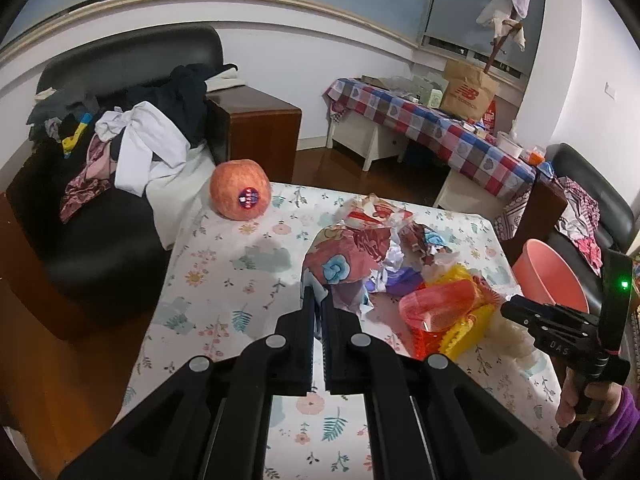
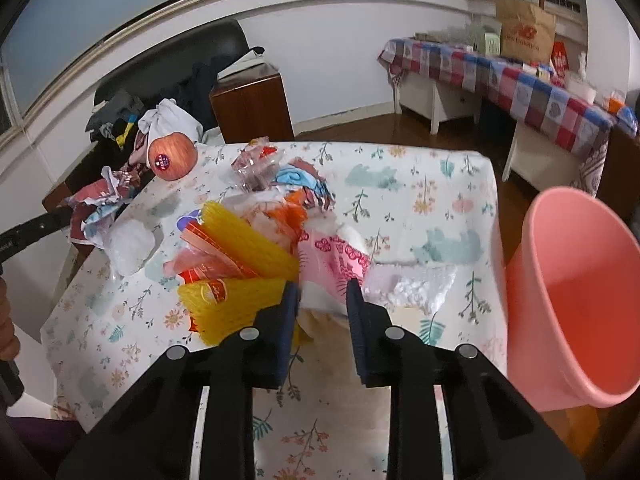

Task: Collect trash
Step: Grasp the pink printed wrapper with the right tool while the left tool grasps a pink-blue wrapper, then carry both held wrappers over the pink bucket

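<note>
The left gripper [image 1: 318,300] is pinching a crumpled red wrapper with a blue flower print [image 1: 344,260], its fingers [image 1: 309,312] pressed together on the wrapper's lower edge, so that the paper is standing up just beyond the fingertips. Right of those fingers, a heap of trash is lying on the desk [image 1: 224,280] with its flowered cloth: a clear red plastic piece [image 1: 436,308], yellow foam netting [image 1: 464,332] and torn paper scraps. Well beyond the fingers to the left, an apple with a sticker [image 1: 240,190] is sitting near the desk's far corner.

The right gripper [image 2: 323,300] is reaching into the near side of the heap, its fingers [image 2: 290,308] standing a little apart around a pink-and-white printed bag [image 2: 336,264]; whether the pads are pressing on it cannot be told. Yellow foam netting [image 2: 240,300] is lying just left of the left finger, and white foam [image 2: 408,284] just right of the other. A pink bin [image 2: 576,304] is standing off the desk's edge, well right of the fingers.
</note>
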Available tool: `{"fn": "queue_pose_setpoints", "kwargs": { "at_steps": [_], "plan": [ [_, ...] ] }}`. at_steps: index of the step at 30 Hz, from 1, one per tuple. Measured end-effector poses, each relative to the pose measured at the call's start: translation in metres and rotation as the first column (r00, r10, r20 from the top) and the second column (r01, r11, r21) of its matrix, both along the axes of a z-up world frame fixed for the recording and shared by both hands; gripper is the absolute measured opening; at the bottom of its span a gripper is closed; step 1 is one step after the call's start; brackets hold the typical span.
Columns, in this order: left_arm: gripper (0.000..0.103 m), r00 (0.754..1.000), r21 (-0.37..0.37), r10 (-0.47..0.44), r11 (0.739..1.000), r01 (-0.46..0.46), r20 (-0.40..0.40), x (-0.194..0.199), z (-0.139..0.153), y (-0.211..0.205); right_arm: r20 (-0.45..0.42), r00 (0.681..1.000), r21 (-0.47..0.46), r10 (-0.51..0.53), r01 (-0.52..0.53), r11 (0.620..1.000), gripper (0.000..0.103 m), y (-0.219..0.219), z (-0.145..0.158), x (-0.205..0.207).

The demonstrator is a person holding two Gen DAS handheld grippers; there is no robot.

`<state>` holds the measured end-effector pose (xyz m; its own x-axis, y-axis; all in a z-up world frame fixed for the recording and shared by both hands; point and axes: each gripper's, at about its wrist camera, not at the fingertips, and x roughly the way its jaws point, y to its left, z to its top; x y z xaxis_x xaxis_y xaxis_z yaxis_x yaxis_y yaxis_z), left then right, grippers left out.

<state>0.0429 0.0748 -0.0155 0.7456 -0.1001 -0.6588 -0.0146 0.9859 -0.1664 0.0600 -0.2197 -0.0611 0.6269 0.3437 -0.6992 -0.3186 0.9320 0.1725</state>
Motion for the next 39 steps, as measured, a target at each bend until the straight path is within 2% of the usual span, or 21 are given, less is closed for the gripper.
{"fn": "queue_pose_setpoints", "kwargs": {
  "at_steps": [4, 12, 19, 27, 39],
  "plan": [
    [0.002, 1.0, -0.003, -0.021, 1.0, 0.021, -0.001, 0.002, 0.001, -0.009, 0.002, 1.0, 0.055, -0.009, 0.009, 0.998, 0.017, -0.012, 0.007, -0.004],
    [0.002, 0.997, -0.014, -0.076, 0.997, 0.076, 0.012, 0.008, 0.006, -0.029, 0.033, 0.997, 0.196, -0.073, 0.065, 0.978, 0.016, -0.046, 0.031, -0.02],
    [0.002, 0.982, -0.027, -0.186, 0.982, 0.187, 0.044, 0.018, 0.019, -0.075, 0.083, 0.98, 0.23, -0.18, 0.157, 0.96, 0.016, -0.084, 0.051, -0.031],
    [0.003, 0.939, -0.052, -0.334, 0.94, 0.338, 0.081, 0.032, 0.029, -0.152, 0.074, 0.942, 0.261, -0.326, 0.297, 0.918, 0.016, -0.139, 0.049, -0.035],
    [0.003, 0.863, -0.042, -0.5, 0.863, 0.503, 0.074, 0.058, 0.027, -0.27, 0.058, 0.877, 0.195, -0.476, 0.458, 0.867, 0.016, -0.191, 0.024, -0.04]
  ]
}}
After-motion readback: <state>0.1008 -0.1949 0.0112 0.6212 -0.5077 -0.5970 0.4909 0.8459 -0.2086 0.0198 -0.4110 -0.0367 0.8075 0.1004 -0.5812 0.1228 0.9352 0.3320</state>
